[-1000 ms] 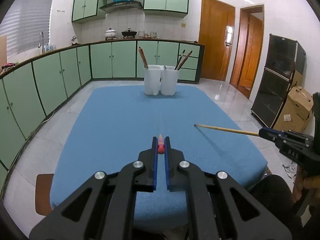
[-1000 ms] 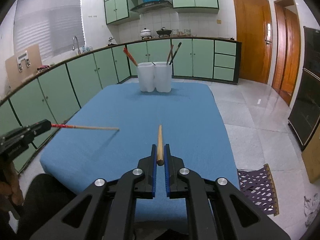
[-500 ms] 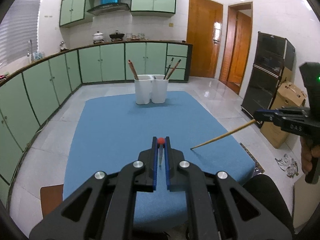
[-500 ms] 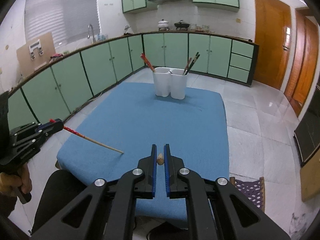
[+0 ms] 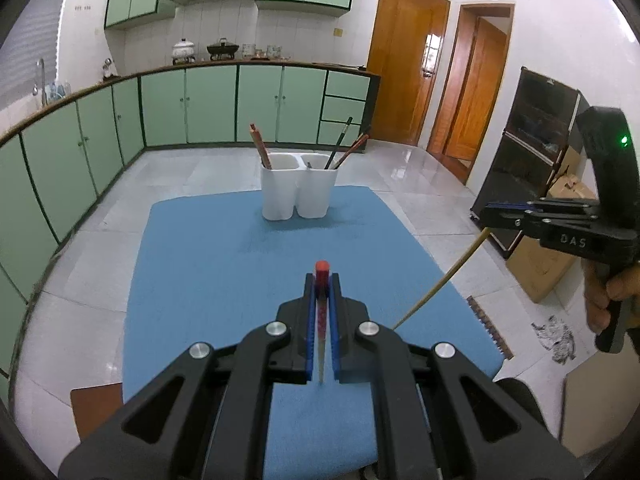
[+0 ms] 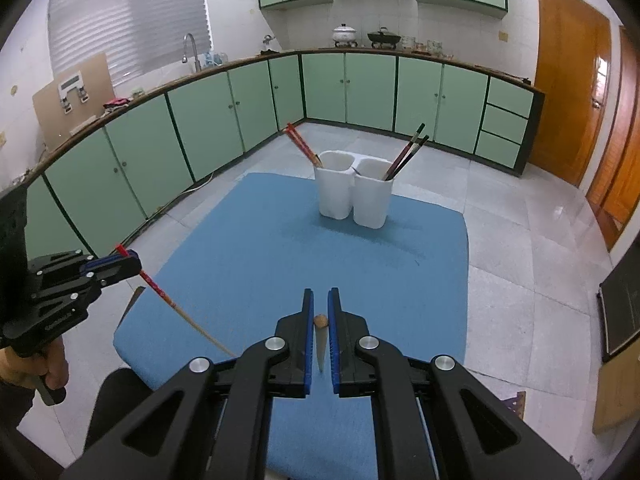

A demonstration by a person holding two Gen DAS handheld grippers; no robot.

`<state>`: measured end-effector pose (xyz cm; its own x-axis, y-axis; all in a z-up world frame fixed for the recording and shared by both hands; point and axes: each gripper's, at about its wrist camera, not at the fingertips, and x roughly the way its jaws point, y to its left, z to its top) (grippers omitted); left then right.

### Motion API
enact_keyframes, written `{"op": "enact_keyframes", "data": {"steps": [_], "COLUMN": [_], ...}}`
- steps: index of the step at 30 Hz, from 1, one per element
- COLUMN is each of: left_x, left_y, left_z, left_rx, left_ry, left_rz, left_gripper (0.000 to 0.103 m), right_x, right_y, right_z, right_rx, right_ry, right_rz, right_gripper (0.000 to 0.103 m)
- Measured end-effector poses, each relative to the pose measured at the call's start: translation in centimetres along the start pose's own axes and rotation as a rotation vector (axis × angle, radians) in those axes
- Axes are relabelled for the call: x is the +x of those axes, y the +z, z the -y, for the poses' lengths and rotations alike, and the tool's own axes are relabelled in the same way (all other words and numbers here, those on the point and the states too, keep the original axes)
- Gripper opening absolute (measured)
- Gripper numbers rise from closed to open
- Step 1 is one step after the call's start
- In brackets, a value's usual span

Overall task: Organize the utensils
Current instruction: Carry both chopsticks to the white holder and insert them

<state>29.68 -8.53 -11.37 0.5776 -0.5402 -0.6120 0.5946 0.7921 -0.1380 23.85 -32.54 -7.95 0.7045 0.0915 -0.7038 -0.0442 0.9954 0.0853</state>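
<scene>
Both hands raised, chopsticks angled down

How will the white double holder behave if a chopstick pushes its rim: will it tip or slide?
The white double holder looks tall and probably light, so a rim push may tip it. The blue cloth under it likely resists sliding. Its two joined cups widen the base, which should help somewhat.

Red-topped chopstick (image 5: 321, 276) and plain wooden chopstick (image 5: 440, 278) tilt above blue table; white holder (image 5: 298, 190) upright.
</scene>
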Motion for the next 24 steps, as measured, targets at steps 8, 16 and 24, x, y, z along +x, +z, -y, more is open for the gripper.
{"op": "enact_keyframes", "data": {"steps": [8,16,24], "left_x": [0.3,0.1,1.0], "left_y": [4.1,10.4,18.2], "left_z": [-0.2,-0.6,-0.8], "left_rx": [0.036,0.049,0.025], "left_ry": [0.007,0.014,0.022], "left_rz": [0.001,0.023,0.077], "left_gripper": [0.005,0.005,0.005], "right_x": [-0.4,-2.5,-3.3], "right_y": [4.3,10.7,17.6], "right_z": [0.8,1.2,1.9], "right_rx": [0.003,-0.008,0.020], "right_ry": [0.002,-0.027,-0.058], "right_rz": [-0.017,-0.001,0.034], "right_gripper": [0.007,0.007,0.007]}}
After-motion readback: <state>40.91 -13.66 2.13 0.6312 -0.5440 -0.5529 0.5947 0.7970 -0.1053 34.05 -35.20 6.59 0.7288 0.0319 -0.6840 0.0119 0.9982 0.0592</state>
